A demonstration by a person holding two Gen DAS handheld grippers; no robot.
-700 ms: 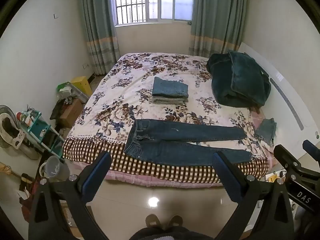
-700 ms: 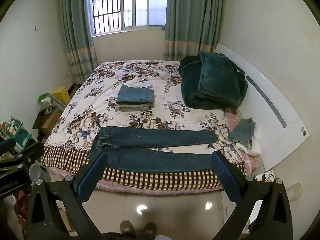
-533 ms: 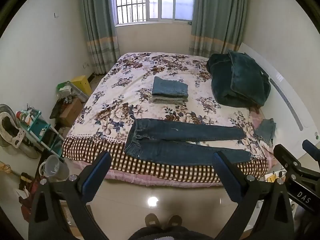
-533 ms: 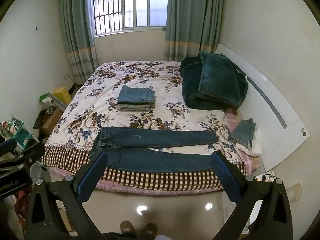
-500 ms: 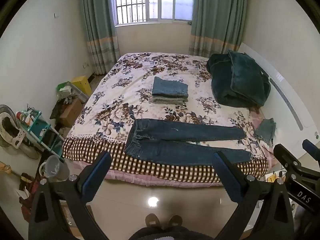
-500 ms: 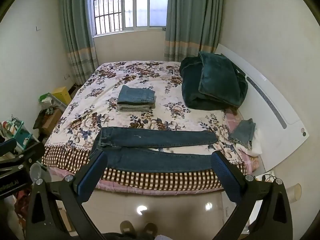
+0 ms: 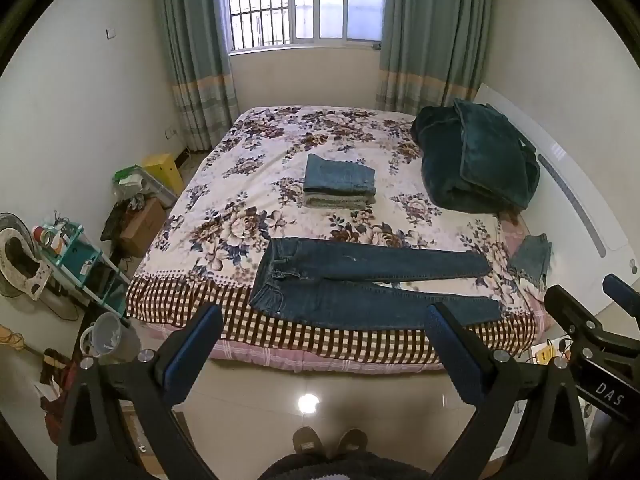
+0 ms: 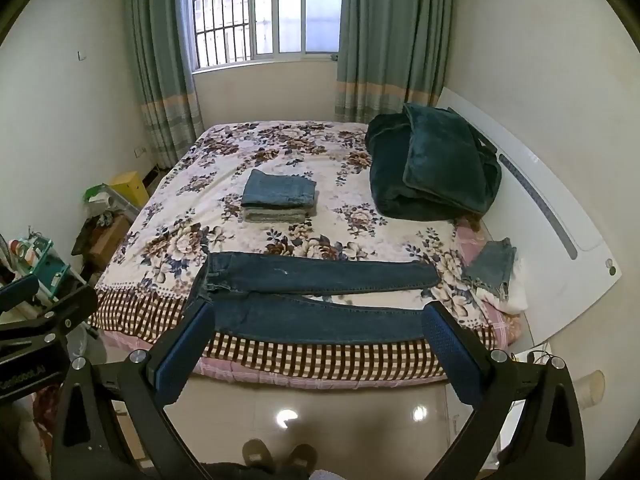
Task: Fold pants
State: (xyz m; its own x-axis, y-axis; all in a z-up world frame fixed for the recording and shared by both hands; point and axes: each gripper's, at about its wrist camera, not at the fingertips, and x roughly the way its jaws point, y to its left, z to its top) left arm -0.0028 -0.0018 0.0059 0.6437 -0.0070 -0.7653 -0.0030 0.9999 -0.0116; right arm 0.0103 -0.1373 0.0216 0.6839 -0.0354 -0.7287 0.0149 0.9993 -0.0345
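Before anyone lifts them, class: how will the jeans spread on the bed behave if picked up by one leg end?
The jeans lie limp and flat, so they would probably droop, not stay stiff. The wide waistband end would likely drag behind. Nothing rigid shows, so breakage seems unlikely.

we see dark blue jeans spread flat and unfolded across the near edge of the bed, waistband at the left, legs running to the right and slightly parted. the upper leg lies on the floral print, the lower one over the checked border; a small pale mark shows on the upper thigh.
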